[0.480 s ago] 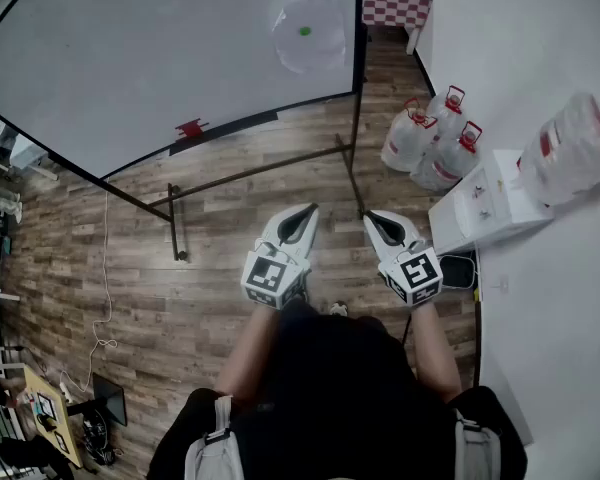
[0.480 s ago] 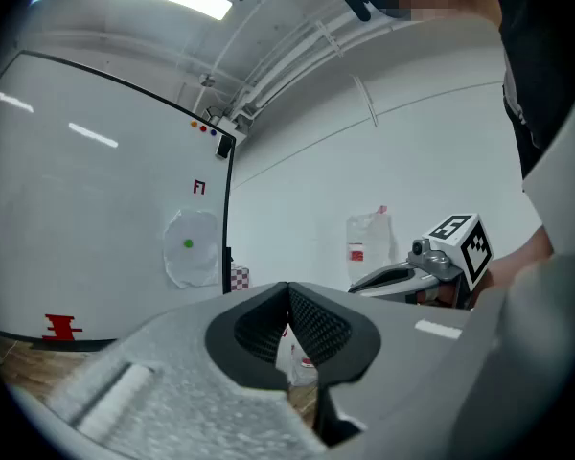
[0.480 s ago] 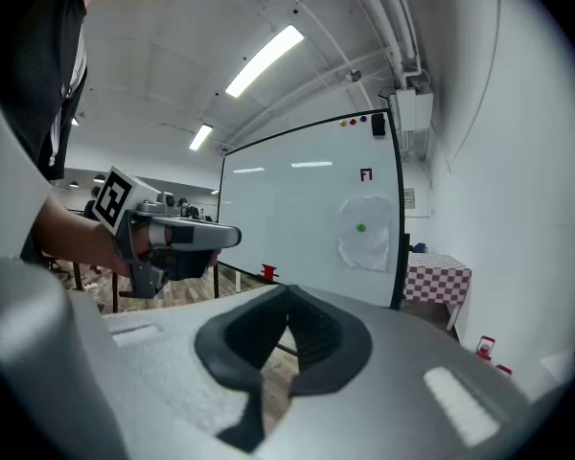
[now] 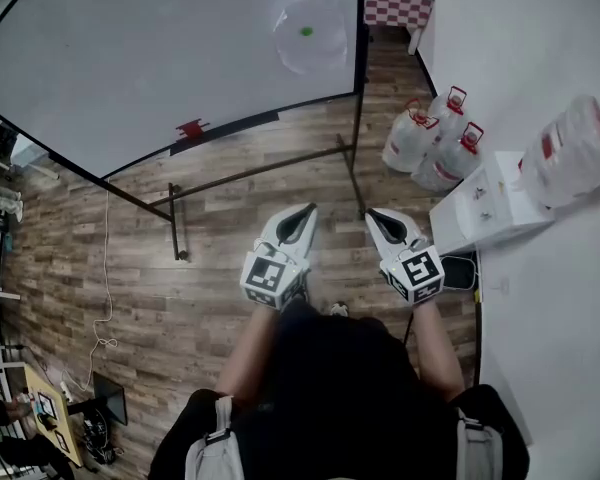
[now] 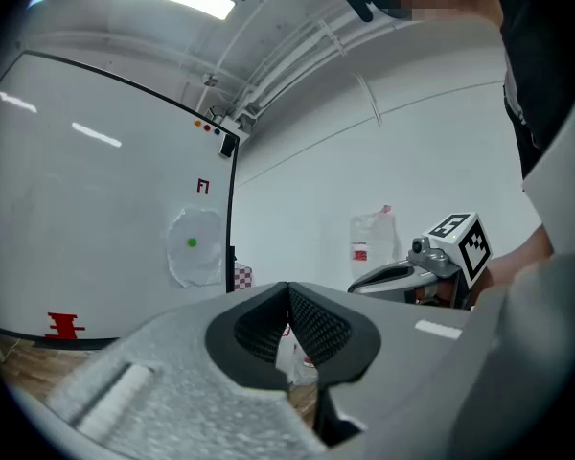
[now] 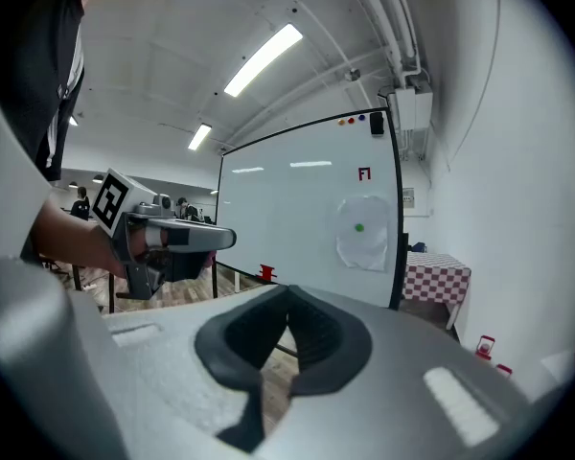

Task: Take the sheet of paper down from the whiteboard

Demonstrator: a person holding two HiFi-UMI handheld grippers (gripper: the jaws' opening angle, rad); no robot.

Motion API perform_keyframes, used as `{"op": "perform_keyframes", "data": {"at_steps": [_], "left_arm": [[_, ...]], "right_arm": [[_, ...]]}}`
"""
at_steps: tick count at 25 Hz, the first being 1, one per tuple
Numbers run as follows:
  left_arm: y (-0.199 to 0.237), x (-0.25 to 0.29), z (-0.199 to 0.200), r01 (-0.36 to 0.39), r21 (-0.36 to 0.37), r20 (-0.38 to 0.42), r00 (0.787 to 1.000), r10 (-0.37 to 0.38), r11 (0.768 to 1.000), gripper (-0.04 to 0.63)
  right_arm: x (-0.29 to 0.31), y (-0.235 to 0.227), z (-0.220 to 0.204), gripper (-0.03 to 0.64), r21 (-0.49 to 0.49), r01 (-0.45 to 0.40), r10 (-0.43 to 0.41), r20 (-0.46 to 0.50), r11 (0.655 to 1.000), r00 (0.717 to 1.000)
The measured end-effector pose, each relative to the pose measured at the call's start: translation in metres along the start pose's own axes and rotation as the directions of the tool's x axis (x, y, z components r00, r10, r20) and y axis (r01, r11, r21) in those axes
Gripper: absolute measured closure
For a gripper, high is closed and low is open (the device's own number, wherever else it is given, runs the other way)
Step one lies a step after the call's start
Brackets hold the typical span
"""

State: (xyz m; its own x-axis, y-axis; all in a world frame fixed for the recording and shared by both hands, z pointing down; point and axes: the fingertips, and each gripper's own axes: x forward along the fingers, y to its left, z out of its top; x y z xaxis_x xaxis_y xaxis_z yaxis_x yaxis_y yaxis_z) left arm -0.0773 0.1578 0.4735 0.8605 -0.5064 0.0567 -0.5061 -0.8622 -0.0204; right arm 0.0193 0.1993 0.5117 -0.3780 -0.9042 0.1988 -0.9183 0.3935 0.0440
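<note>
one paper [image 4: 318,53] — green dot [image 4: 306,31] — on whiteboard [image 4: 130,58]

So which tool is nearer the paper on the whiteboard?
Left, only slightly. The left tool is straight in front of the paper; the right tool is off to its right. Both stand far back.

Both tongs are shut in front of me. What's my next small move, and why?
Probably step closer to the whiteboard, toward its right end. The sheet of paper hangs there under a green magnet, well out of reach of the left tongs and right tongs, both shut and empty.
</note>
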Motion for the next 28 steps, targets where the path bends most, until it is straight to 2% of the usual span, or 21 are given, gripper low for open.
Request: {"op": "perform_keyframes", "data": {"at_steps": [12, 28], "left_arm": [[0.014, 0.013, -0.006, -0.002, -0.001, -0.014, 1.000, 0.002, 1.000, 0.584], [0.077, 0.054, 0.002, 0.018, -0.026, 0.006, 1.000, -0.018, 1.000, 0.584]], "right_arm": [[0.014, -0.013, -0.002, 0.614, 0.035, -0.005, 0.005, 0.001, 0.999, 1.000], [0.074, -0.045, 0.016, 0.614, 0.024, 0.030, -0.029, -0.025, 0.999, 0.999]]}}
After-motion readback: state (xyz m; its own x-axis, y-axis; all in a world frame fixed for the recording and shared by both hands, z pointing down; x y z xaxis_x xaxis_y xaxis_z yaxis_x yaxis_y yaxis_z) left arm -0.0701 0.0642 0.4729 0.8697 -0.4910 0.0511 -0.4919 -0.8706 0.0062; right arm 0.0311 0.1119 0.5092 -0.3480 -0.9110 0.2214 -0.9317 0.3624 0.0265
